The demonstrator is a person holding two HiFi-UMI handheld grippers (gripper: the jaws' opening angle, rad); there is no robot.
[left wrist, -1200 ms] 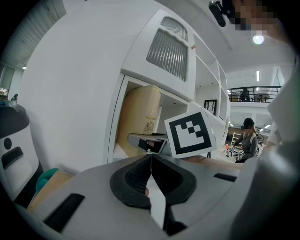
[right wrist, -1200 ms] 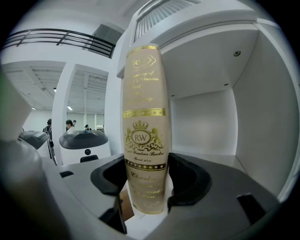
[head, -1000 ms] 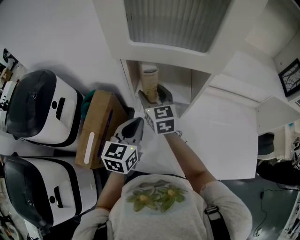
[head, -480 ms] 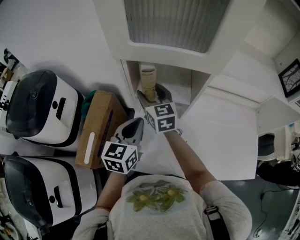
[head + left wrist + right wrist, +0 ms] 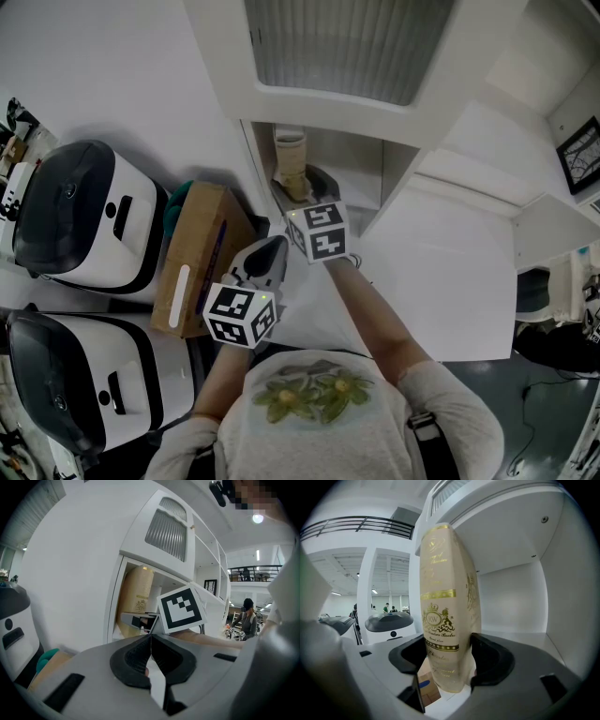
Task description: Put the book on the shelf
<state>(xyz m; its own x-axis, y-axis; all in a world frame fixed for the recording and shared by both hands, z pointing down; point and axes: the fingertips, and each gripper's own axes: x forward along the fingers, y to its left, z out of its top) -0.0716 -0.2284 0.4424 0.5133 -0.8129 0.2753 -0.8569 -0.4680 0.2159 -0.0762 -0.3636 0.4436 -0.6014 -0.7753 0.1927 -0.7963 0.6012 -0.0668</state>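
The right gripper (image 5: 447, 645) has its jaws spread wide, and they have just been opening further. Between them stands the book (image 5: 446, 592), cream with gold print. Its long axis is upright and a narrow printed face is turned back along the jaws. Each pad lies right at a cover, and the right-hand one seems to touch. I see no squeeze on either side, so I read this as a grip being let go, not one that carries.

Under the jaws and the book's foot is the floor of the shelf (image 5: 520, 637) compartment. Its back wall is straight ahead of the jaws and its ceiling is above the book's top. So the book lies dead ahead, already inside. The coming move probably calls for a straight pull back along the jaws, so that neither pad tips it.

The left gripper (image 5: 151, 641) sits behind and to the left of the right one, outside the shelf. Its jaws are closed together on nothing, and the right hand is plainly the nearer.
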